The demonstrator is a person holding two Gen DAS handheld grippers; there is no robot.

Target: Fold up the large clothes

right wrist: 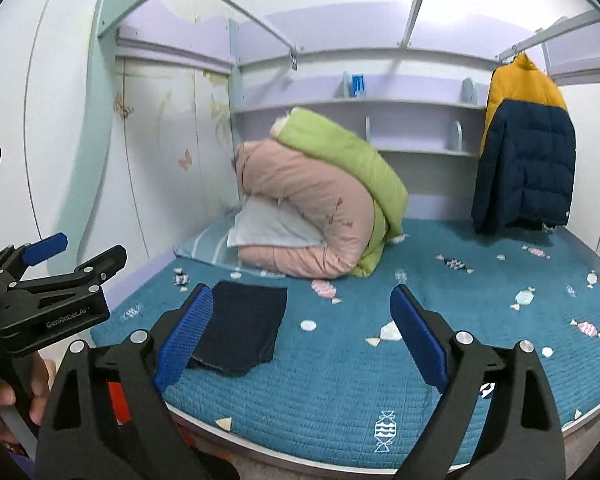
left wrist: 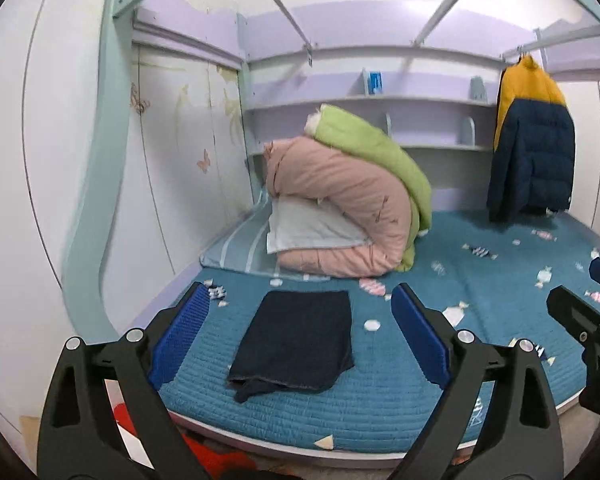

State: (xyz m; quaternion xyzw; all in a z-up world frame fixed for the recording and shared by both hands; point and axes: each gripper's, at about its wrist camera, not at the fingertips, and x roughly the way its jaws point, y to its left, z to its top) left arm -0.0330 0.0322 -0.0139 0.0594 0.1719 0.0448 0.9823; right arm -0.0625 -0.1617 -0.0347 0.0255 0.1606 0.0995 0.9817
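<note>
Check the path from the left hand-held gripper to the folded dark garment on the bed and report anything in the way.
Nothing visible blocks it. The left hand-held gripper is open, and the folded dark garment lies flat on the teal bedspread straight ahead between its fingers. The pink and green quilts sit farther back, beyond the garment.

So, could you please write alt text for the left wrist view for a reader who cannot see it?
A folded dark garment lies flat on a teal quilted bed, framed between the open left gripper and touched by neither finger. Behind it sits a rolled pink and green duvet; a yellow and navy jacket hangs at right.
</note>
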